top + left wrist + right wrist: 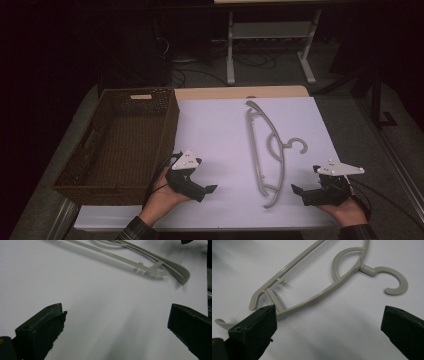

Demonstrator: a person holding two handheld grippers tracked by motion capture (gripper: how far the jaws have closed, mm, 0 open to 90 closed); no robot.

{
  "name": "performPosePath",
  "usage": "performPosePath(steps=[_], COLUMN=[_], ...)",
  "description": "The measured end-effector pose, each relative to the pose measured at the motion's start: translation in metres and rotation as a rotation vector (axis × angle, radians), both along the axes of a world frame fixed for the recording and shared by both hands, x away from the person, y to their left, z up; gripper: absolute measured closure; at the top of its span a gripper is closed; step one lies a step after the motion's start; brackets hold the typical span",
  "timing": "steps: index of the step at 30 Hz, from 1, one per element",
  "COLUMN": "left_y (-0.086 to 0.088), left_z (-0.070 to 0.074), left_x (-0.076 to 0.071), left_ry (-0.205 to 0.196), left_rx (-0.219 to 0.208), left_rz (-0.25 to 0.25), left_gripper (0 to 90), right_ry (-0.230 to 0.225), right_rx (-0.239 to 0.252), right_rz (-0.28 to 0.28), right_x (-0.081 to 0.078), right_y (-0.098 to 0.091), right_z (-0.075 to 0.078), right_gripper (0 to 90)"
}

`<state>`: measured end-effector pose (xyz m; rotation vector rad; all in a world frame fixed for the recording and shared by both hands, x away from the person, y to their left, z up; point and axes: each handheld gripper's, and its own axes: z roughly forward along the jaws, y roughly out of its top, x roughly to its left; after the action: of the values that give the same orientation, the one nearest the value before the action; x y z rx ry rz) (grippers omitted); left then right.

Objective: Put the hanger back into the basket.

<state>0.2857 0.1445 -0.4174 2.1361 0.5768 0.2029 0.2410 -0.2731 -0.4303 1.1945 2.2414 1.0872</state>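
A grey plastic clothes hanger (282,155) lies flat on the white sheet (215,135), its hook pointing right. My left gripper (206,175) is held low over the sheet, left of the hanger's near end, jaws open and empty. In the left gripper view (116,322) the hanger's end (175,267) lies ahead and apart from the jaws. My right gripper (305,179) is open just right of the hanger's near end. In the right gripper view (329,322) the hanger (317,295) lies beyond the jaws, with its near end passing behind the left jaw.
A brown wicker basket (167,130), empty inside, stands at the table's left side beside the sheet. A white-legged table frame (270,45) stands on the dark floor beyond the far edge. A strip of wooden tabletop (225,92) shows behind the sheet.
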Motion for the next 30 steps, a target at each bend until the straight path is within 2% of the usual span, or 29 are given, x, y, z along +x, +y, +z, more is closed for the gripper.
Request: performPosePath(steps=[9,17,18,22,29,30], left_y=[0.0,0.001,0.001,0.001,0.001,0.001], left_z=[0.0,0.0,0.0,0.0,0.0,0.0], left_x=[-0.002,-0.001,-0.001,0.0,0.0,0.0], left_ry=[0.004,0.004,0.007,0.007,0.008,0.009], left_rx=[0.0,-0.005,-0.008,-0.011,-0.01,-0.013], left_rz=[0.001,0.002,0.006,0.008,0.012,0.013], left_gripper=[0.1,0.1,0.1,0.1,0.1,0.1], right_ry=[0.029,0.058,0.076,0.096,0.136,0.156], right_rx=[-0.017,-0.009,-0.006,0.002,-0.002,-0.009], right_rz=[-0.007,-0.037,-0.054,-0.071,-0.068,-0.068], right_x=[0.003,0.013,0.017,0.026,0.039,0.044], right_y=[0.005,0.011,0.014,0.02,0.028,0.032], right_z=[0.001,0.004,0.004,0.004,0.002,0.001], right_gripper=[6.8,13.1,14.0,16.8,18.2,18.8])
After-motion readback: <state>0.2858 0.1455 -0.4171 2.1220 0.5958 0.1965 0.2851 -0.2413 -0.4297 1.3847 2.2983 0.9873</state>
